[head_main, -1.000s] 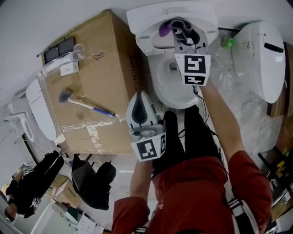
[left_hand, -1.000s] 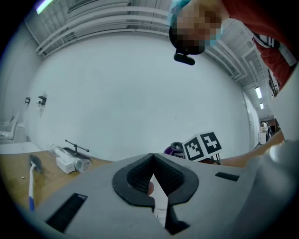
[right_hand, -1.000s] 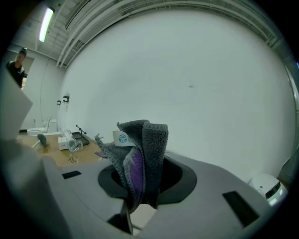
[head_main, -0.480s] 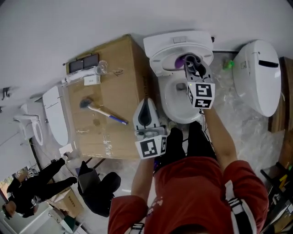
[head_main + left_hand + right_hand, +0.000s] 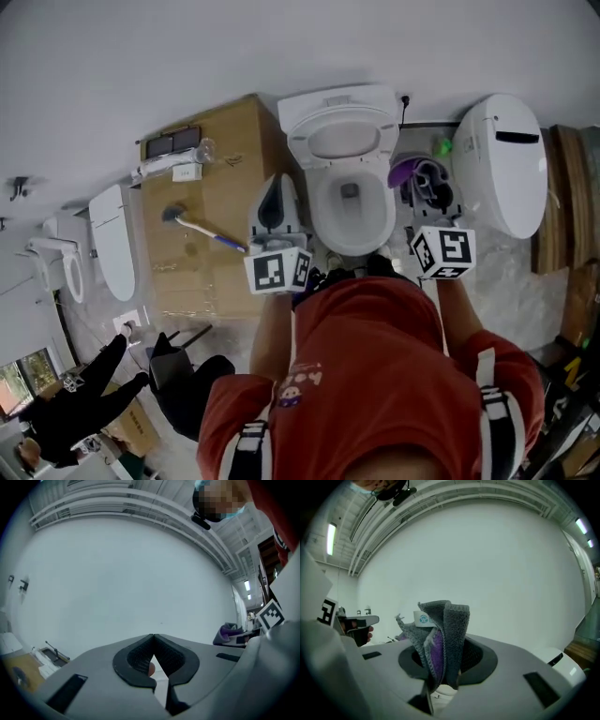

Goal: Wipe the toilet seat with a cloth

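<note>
Microfibre cloth (image 5: 440, 634), soft, light and probably best gripped at a bunched fold, is sitting clamped in the right claw (image 5: 440, 667) beside the toilet (image 5: 323, 216), while the left claw (image 5: 153, 654) is hovering closed, empty.

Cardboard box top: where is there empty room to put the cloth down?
The near half of the cardboard box is bare, between the brush and the box's front edge. Its wall end is crowded with a bottle and a black tray. The cloth is in the right hand-held gripper.
</note>
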`<move>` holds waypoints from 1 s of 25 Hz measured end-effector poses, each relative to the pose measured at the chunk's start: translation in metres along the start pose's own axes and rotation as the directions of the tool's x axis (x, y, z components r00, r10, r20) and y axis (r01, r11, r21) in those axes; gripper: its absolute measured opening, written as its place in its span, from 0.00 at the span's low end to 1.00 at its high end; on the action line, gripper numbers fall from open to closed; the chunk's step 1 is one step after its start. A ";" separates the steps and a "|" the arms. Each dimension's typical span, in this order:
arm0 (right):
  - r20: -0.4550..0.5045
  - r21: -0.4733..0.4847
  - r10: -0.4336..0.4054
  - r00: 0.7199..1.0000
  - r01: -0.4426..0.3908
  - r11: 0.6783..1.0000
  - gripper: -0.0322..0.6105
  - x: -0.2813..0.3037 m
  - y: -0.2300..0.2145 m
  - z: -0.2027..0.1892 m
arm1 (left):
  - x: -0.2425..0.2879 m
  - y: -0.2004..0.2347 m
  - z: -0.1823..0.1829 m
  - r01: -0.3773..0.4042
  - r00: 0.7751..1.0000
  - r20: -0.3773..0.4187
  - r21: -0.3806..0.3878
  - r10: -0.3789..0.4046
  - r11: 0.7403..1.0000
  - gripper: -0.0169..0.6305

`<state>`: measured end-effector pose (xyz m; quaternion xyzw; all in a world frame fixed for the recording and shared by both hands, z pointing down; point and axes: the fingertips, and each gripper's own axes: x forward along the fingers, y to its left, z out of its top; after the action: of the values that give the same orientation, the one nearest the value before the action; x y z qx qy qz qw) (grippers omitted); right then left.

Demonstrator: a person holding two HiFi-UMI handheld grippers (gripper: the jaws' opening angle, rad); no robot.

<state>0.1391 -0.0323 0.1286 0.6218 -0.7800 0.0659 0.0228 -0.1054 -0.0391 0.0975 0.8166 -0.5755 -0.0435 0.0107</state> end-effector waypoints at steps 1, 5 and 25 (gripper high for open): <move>0.023 -0.006 -0.002 1.000 0.002 1.000 0.18 -0.009 -0.004 0.010 | 0.000 -0.002 0.006 -0.006 1.000 0.012 0.020 0.006 1.000 0.05; 0.066 -0.016 -0.026 0.998 0.027 1.000 0.18 -0.031 -0.017 0.027 | 0.000 -0.004 0.013 -0.039 0.999 0.031 0.052 0.038 0.998 0.05; 0.030 -0.005 -0.125 0.992 0.125 0.992 0.18 -0.042 -0.058 0.015 | 0.162 -0.031 -0.177 0.346 0.837 -0.547 0.497 -0.023 0.796 0.24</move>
<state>0.2055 -0.0057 0.1130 0.6704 -0.7400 0.0524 0.0177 -0.0077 -0.1868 0.2617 0.8157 -0.4509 0.3515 -0.0884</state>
